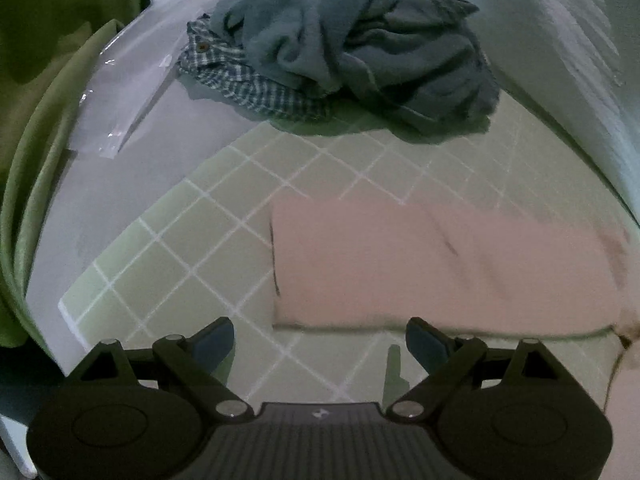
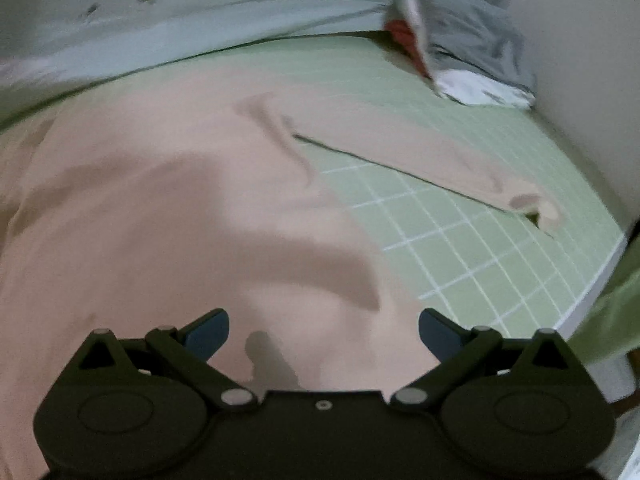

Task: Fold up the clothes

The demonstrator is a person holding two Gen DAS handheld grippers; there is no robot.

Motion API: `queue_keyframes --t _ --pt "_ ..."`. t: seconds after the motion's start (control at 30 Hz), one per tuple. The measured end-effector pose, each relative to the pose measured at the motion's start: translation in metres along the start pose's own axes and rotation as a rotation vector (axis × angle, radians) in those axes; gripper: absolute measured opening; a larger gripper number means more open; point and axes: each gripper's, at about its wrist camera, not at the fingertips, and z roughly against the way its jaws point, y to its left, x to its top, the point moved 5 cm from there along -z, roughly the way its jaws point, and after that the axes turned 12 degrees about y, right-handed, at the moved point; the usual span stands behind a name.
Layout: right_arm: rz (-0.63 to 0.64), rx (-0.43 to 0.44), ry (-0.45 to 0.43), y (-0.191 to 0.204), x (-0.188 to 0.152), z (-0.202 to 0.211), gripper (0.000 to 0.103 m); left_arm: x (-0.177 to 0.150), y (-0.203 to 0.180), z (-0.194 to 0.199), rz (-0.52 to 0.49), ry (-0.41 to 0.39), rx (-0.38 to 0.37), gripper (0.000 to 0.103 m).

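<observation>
The pink garment (image 2: 168, 208) lay flat on the green gridded mat (image 2: 472, 240), spread across the mat's middle. In the right wrist view one sleeve (image 2: 432, 160) ran out diagonally toward the mat's far right corner, its cuff near the right edge. The garment filled the area directly ahead of and beneath the right gripper (image 2: 323, 334). That gripper's jaws stood wide apart and held nothing.

In the left wrist view the garment (image 1: 440, 264) presented a straight folded edge facing the mat's left side. Its near hem lay just ahead of the left gripper (image 1: 320, 340), offset toward the gripper's right finger. The left gripper's jaws were also spread wide and empty, above bare mat (image 1: 180, 248).

A pile of blue-grey clothes (image 1: 360, 48) sat at the mat's far edge, over a checked shirt (image 1: 248, 84). A grey garment (image 2: 472, 48) lay bunched at the far right corner.
</observation>
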Motion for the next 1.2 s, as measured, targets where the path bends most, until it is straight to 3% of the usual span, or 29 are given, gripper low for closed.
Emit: queue_keyframes --t 0.17,0.27,0.37,0.43,0.5,0.63,0.8,0.93,1.07,1.17,1.2 --pt "0.004 -0.026 0.003 0.009 0.003 0.001 0.102 0.011 -0.005 -0.008 -0.041 -0.001 -0.024 0.091" --pt "-0.01 -0.028 0.001 0.008 0.008 0.0 0.102 0.014 -0.01 -0.011 -0.081 -0.004 -0.018 0.077" --pt "-0.025 -0.028 -0.003 0.006 0.015 -0.002 0.102 0.014 -0.015 -0.011 -0.137 -0.015 -0.006 0.053" --pt "-0.035 -0.028 -0.006 0.006 0.019 -0.003 0.102 0.014 -0.019 -0.009 -0.169 -0.015 -0.01 0.019" --pt "-0.035 -0.02 -0.011 0.004 0.02 -0.004 0.102 0.016 -0.022 -0.005 -0.171 -0.02 -0.024 0.008" --pt "-0.035 -0.002 -0.015 -0.009 0.024 -0.009 0.102 0.017 -0.038 0.015 -0.139 -0.054 -0.141 0.007" --pt "-0.072 0.008 -0.016 -0.045 0.033 -0.015 0.102 0.008 -0.1 0.041 -0.189 -0.104 -0.218 0.006" --pt "-0.102 0.017 -0.017 -0.074 0.04 -0.021 0.102 -0.018 -0.174 0.055 -0.294 -0.105 -0.338 0.006" --pt "-0.104 0.024 -0.025 -0.087 0.049 -0.026 0.102 -0.062 -0.257 0.075 -0.453 -0.101 -0.516 0.007" --pt "-0.096 0.031 -0.032 -0.095 0.056 -0.029 0.102 -0.088 -0.299 0.085 -0.539 -0.101 -0.576 0.025" --pt "-0.094 0.033 -0.034 -0.097 0.058 -0.03 0.102 -0.093 -0.308 0.085 -0.557 -0.098 -0.564 0.053"
